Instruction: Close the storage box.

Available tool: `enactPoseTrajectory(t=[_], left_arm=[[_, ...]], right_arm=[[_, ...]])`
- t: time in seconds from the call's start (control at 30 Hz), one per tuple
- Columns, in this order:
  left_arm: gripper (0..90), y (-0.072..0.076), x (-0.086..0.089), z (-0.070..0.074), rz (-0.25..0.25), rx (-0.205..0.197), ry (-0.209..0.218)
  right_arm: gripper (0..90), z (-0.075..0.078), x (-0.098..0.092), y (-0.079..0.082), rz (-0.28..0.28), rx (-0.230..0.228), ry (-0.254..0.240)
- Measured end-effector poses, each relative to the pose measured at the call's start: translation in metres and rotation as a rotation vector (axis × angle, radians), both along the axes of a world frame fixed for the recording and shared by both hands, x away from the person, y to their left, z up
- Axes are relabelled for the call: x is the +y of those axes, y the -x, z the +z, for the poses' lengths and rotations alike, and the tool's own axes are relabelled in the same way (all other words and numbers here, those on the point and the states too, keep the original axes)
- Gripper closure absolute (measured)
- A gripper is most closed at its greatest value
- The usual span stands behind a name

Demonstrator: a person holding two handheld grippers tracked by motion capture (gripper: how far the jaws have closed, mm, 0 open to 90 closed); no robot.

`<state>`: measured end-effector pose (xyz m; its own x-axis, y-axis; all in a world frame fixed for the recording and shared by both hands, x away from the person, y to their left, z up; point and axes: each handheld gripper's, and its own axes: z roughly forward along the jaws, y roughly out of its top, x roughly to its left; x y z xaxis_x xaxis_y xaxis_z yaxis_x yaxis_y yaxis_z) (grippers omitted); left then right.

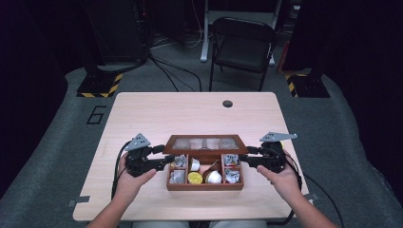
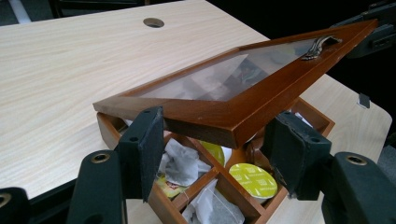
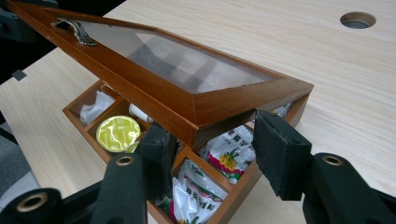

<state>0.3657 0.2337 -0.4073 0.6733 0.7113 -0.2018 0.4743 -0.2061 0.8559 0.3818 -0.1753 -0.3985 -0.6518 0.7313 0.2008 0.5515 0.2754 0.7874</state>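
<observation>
Both claws grip the hinged lid (image 1: pixel 206 143) of the wooden box (image 1: pixel 205 185), one at each end. The left claw (image 2: pixel 212 144) has its jaws closed on the lid's corner edge, a pad on either face of the frame; the right claw (image 3: pixel 210 149) is clamped the same way on the opposite corner, about as tight as it gets. With the box as landmark: it sits on the surface (image 1: pixel 157 114) near the person's edge, the lid tilted half-raised above its compartments, hinge side farther from the person. Inside the box lie tea bags (image 2: pixel 180 161), a yellow-topped capsule (image 2: pixel 252 180), and printed sachets (image 3: pixel 231 154) at the right-hand end.

The step in hand looks like swinging the lid on its hinge; judging by the shallow tilt, it is partway between open and shut. The next move calls for both claws travelling together at an even pace, so the frame does not twist, and for letting go only once the lid rests.
</observation>
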Motion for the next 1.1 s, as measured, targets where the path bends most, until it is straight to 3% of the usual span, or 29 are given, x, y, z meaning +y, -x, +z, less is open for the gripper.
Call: enactPoseTrajectory(t=[0.6, 1.1], left_arm=[[38.5, 0.014, -0.001, -0.017, 0.011, 0.04, -0.001], [38.1, 0.024, -0.002, -0.027, 0.015, 0.055, -0.01]], right_arm=[[49.9, -0.017, 0.001, 0.018, -0.002, -0.019, 0.026], [49.8, -0.028, 0.002, 0.027, -0.006, -0.007, 0.032]])
